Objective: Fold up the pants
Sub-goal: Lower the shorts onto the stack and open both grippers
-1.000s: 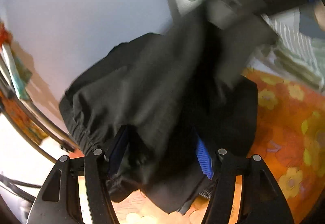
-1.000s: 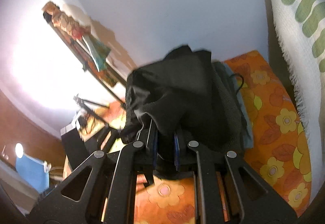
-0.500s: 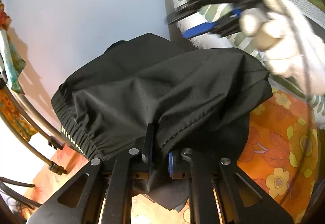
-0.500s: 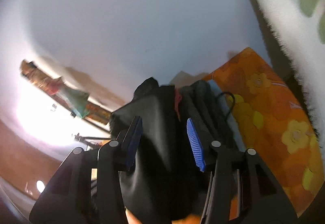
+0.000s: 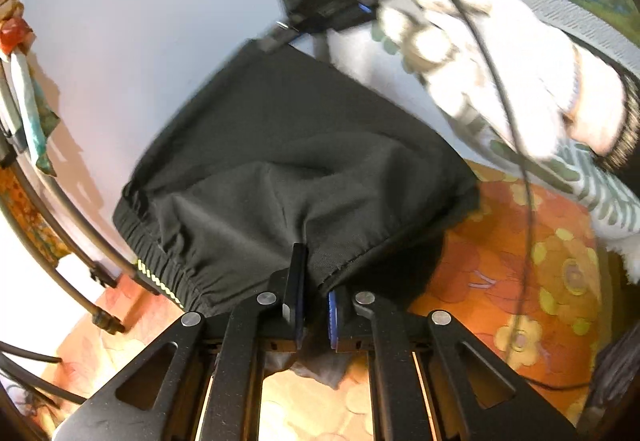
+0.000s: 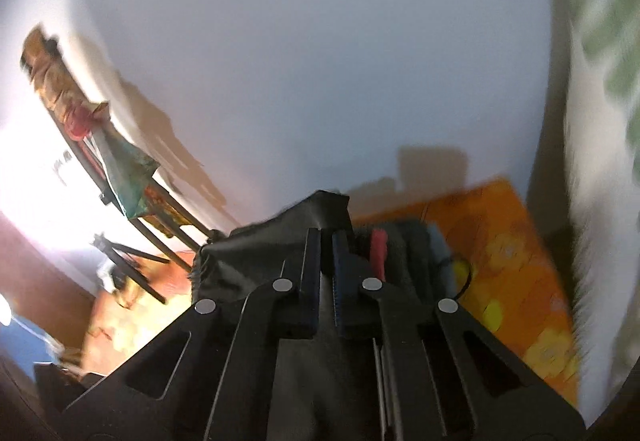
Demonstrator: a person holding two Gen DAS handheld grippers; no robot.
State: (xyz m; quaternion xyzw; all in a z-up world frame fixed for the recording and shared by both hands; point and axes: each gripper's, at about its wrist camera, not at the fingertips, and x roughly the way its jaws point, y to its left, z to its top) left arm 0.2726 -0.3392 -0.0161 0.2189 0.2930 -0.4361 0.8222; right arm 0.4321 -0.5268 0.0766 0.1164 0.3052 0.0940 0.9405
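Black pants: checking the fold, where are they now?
The black pants fill the left wrist view's middle, above the orange floral cover, pinched by the left gripper.

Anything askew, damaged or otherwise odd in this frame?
Nothing stands out. The black pants hang bunched but undamaged, clamped in the left tongs and in the right tongs, above the orange floral cover.

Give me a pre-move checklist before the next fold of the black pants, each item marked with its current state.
1. Left gripper shut on the black pants at the hem: ok.
2. Right gripper shut on a corner of the pants: ok.
3. Cloth spread smooth between the two grips: not ok, creases fan out near the left gripper.
4. Elastic waistband in view at the left edge: ok.
5. Orange floral bedspread under the pants free for laying down: cannot tell, the cloth hides it.
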